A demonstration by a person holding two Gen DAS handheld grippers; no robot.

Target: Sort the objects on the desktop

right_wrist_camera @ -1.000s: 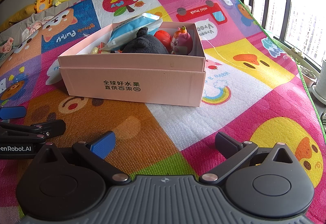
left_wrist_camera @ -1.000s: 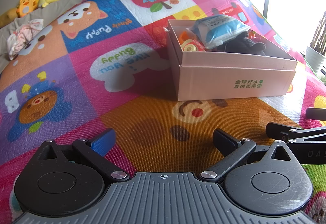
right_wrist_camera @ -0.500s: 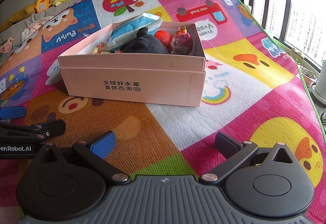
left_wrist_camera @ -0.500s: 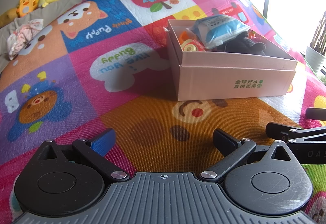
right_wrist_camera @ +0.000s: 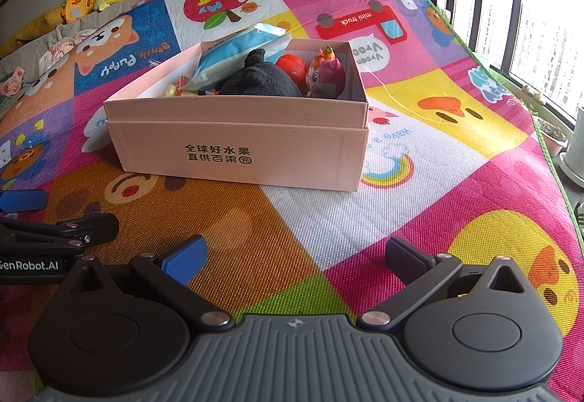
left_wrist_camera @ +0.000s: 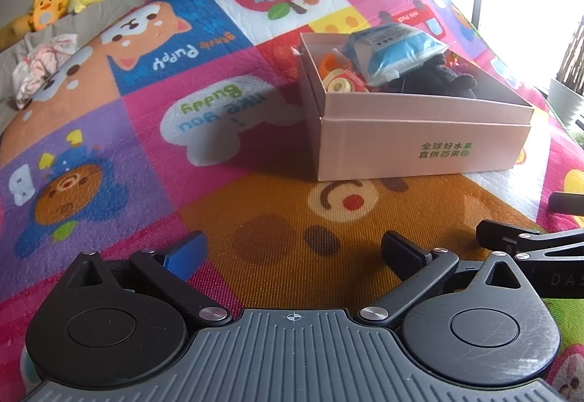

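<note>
both grippers, left gripper [left_wrist_camera: 294,248] and right gripper [right_wrist_camera: 295,256], hover spread and empty over the play mat [right_wrist_camera: 419,153]; pink box [right_wrist_camera: 237,142] mid-mat looks fully loaded, sorting apparently finished, only withdrawal left.

Box [right_wrist_camera: 237,153] reads 全球好水果; mat [right_wrist_camera: 419,212], "mini truck"

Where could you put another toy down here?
Bare mat lies between the box and both open grippers, and right of the box toward the window. Inside the box it's crowded: pouch, black plush, pink figure.
</note>
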